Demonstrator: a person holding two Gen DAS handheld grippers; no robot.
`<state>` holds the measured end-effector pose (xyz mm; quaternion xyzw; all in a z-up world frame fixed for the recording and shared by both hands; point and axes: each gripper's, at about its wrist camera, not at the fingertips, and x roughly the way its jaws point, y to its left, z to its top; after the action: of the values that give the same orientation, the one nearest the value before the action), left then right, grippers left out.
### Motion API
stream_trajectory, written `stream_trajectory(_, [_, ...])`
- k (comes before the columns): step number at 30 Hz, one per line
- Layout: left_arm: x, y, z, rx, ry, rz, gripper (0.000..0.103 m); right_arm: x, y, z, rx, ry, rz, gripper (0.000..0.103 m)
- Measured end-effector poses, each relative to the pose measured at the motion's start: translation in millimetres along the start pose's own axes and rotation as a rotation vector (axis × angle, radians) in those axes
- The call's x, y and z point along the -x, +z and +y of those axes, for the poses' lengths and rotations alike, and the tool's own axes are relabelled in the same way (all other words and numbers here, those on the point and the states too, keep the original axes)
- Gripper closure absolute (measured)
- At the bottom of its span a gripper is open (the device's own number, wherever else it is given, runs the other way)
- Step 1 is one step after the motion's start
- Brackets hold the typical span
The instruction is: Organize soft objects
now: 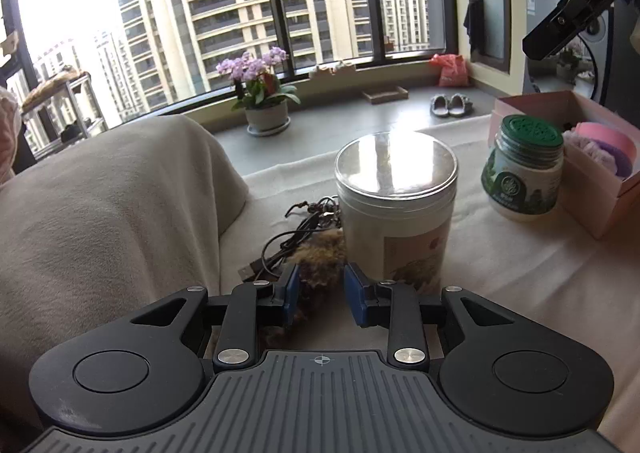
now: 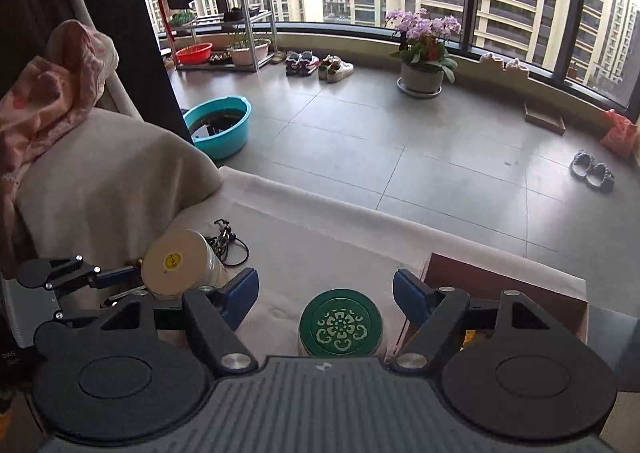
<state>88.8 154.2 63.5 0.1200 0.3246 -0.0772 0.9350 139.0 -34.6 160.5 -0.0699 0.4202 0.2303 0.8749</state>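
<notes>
A brown furry soft object [image 1: 320, 253] lies on the cream cloth beside a tall white canister [image 1: 396, 209]. My left gripper [image 1: 320, 285] is low over it, its blue pads on either side of the fur with a gap, not clamped. It also shows in the right wrist view [image 2: 116, 281] beside the canister [image 2: 180, 265]. A pink box [image 1: 592, 173] at the right holds pink and purple soft items [image 1: 604, 145]. My right gripper [image 2: 324, 293] is open and empty, high above a green-lidded jar [image 2: 340, 323].
A tangle of black cables [image 1: 296, 229] lies behind the fur. The green-lidded jar [image 1: 524, 169] stands between canister and box. A cloth-covered cushion [image 1: 104, 205] rises at the left. Beyond the table edge are grey floor, a potted orchid [image 1: 264, 93] and slippers [image 1: 450, 105].
</notes>
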Motion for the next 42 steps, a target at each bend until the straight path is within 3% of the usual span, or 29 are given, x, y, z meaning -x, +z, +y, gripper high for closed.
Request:
stream_trajectory(8, [-35.3,-6.1,9.0,-0.042,-0.051,0.082,0.069,-40.5,31.2,30.6,0.080,0.091,0.072,0.027])
stream_trajectory(14, [-50.6,-6.1,5.8,-0.037,0.013,0.116,0.069,-71.7,49.8,40.5,0.055,0.119,0.117,0.027])
stream_trajectory(19, [-54.4,-4.5,7.8,-0.005,0.010,0.099,0.069,-93.6,50.3,40.6,0.039,0.092,0.165,0.027])
stream_trajectory(22, [-51.7,-6.1,17.3,0.063,-0.026,0.095,0.073,-100.3,51.7,44.3,0.038,0.061,0.183,0.027])
stream_trajectory(24, [-47.8,-8.2,21.5,0.094,-0.026,0.095,0.082,-101.2,55.3,48.8,0.043,0.044,0.182,0.027])
stream_trajectory(30, [-21.8,-22.8,21.5,0.100,-0.078,0.092,0.091,-101.5,71.6,72.3,0.090,0.019,0.172,0.027])
stream_trajectory(32, [-15.1,-29.4,21.8,0.124,-0.121,0.121,0.091,-103.7,75.5,81.2,0.104,0.019,0.174,0.027])
stream_trajectory(42, [11.6,-53.9,22.5,0.160,-0.164,0.094,0.092,-136.0,85.3,144.2,0.239,0.045,0.224,0.027])
